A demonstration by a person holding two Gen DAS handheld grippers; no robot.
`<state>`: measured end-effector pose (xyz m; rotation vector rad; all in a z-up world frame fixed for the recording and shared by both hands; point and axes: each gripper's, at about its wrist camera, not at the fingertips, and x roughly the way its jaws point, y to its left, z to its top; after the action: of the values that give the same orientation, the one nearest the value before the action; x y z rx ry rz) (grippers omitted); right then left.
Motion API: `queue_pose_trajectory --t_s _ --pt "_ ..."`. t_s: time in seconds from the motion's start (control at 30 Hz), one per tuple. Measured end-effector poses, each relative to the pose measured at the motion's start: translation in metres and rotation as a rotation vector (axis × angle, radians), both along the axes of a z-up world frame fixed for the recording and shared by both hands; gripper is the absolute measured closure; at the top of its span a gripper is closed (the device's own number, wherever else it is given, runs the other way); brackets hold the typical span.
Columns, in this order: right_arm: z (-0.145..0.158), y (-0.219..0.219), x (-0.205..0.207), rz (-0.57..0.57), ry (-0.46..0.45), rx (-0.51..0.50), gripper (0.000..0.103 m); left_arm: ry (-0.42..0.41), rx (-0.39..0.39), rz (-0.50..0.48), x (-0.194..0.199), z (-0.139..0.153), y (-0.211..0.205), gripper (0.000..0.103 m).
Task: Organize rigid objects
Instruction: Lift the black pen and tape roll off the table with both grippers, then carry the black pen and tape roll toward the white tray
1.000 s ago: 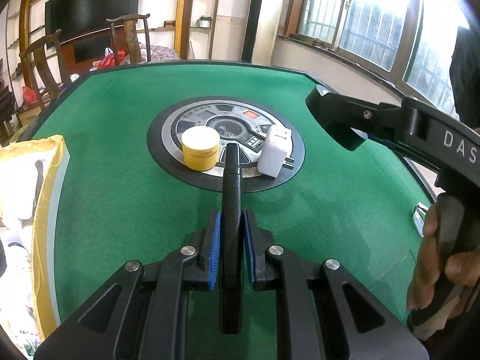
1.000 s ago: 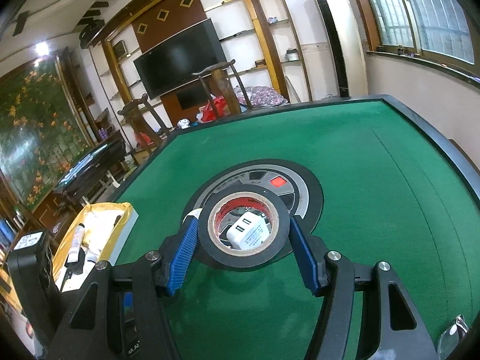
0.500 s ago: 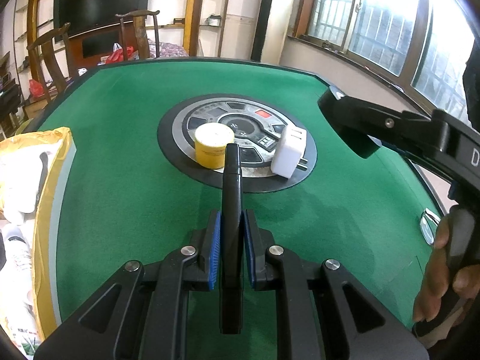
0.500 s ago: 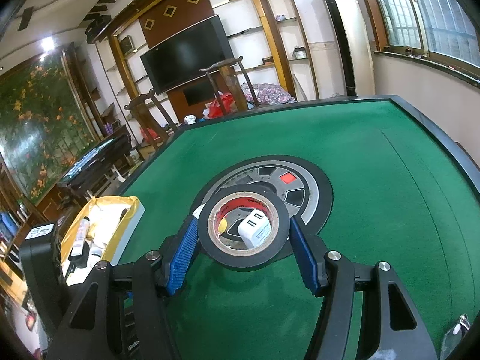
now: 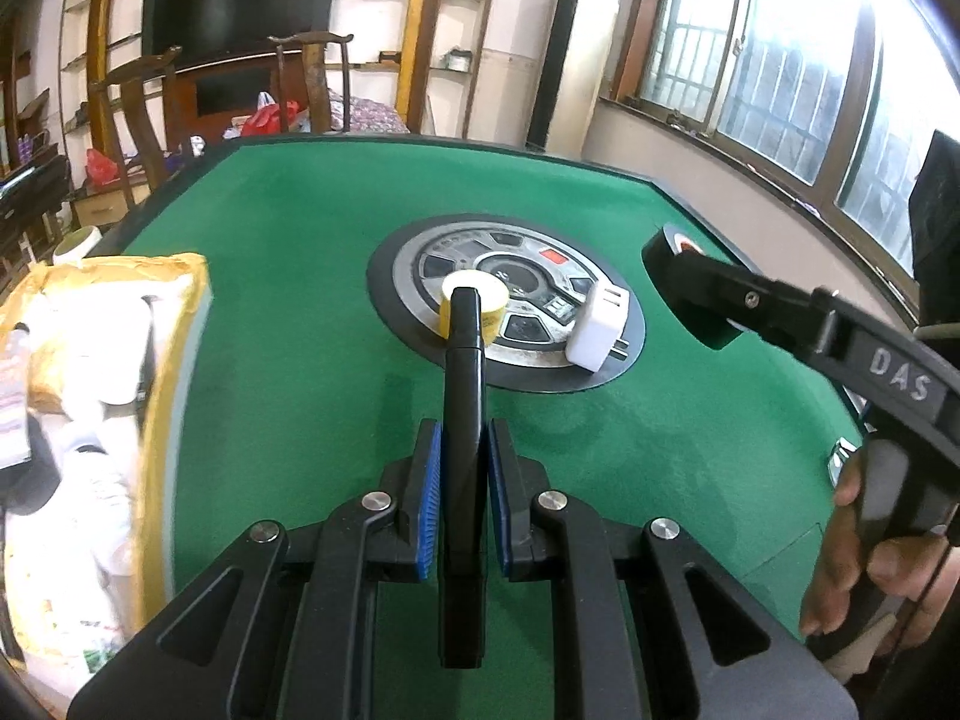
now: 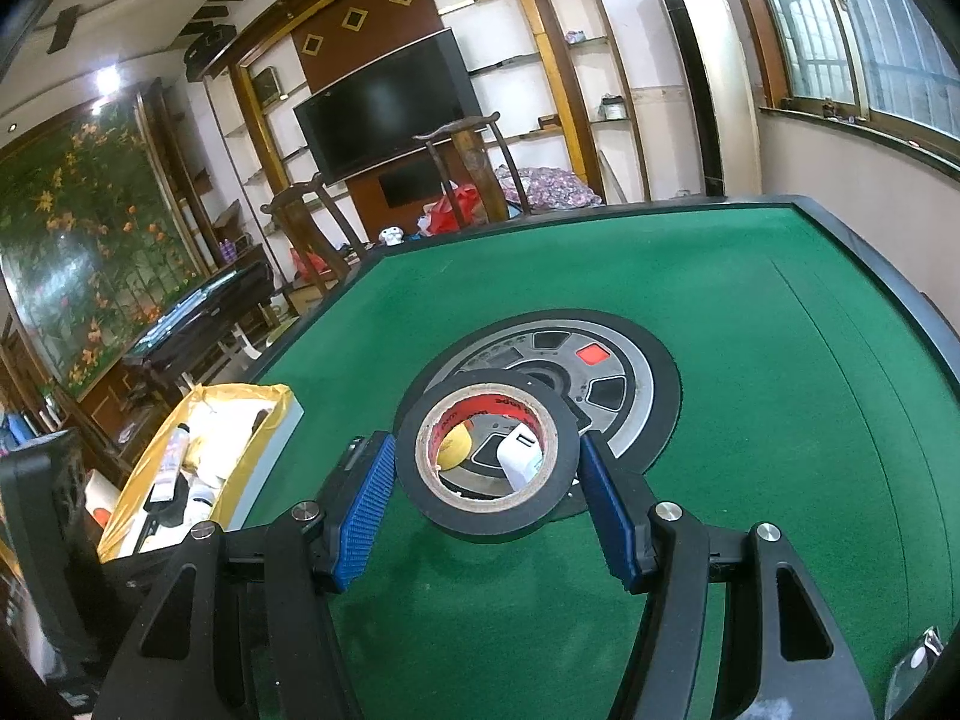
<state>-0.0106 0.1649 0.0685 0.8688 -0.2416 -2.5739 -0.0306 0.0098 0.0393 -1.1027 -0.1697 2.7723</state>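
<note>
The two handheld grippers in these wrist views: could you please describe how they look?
Both are matte black plastic with angular fingers, triangular cut-outs and round silver screw heads. The left gripper and right gripper carry ribbed blue pads. The right one's side bears pale letters "DAS", above a grey handle. A dark sleeve shows behind.

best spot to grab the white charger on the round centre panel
Grip the white charger across its two broad flat faces, coming from above. It stands upright on the panel with its prongs to the side, and the yellow jar stands clear of it.

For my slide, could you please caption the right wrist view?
Right gripper holding black tape roll above green table.
</note>
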Motion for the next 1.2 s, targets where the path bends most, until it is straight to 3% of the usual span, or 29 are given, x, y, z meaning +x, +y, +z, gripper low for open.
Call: queue_pose_trajectory --t_s 0.47,0.9,1.2 --pt "-0.007 -0.017 0.007 0.043 -0.005 0.029 0.047 0.045 0.05 0.094 0.021 0.017 -0.051 0.091" --pt "-0.013 -0.059 0.026 0.204 0.038 0.074 0.046 0.074 0.092 0.175 0.034 0.022 -0.091 0.091" --pt "-0.013 -0.076 0.035 0.209 0.06 0.057 0.046 0.121 0.131 0.231 0.049 0.032 -0.13 0.09"
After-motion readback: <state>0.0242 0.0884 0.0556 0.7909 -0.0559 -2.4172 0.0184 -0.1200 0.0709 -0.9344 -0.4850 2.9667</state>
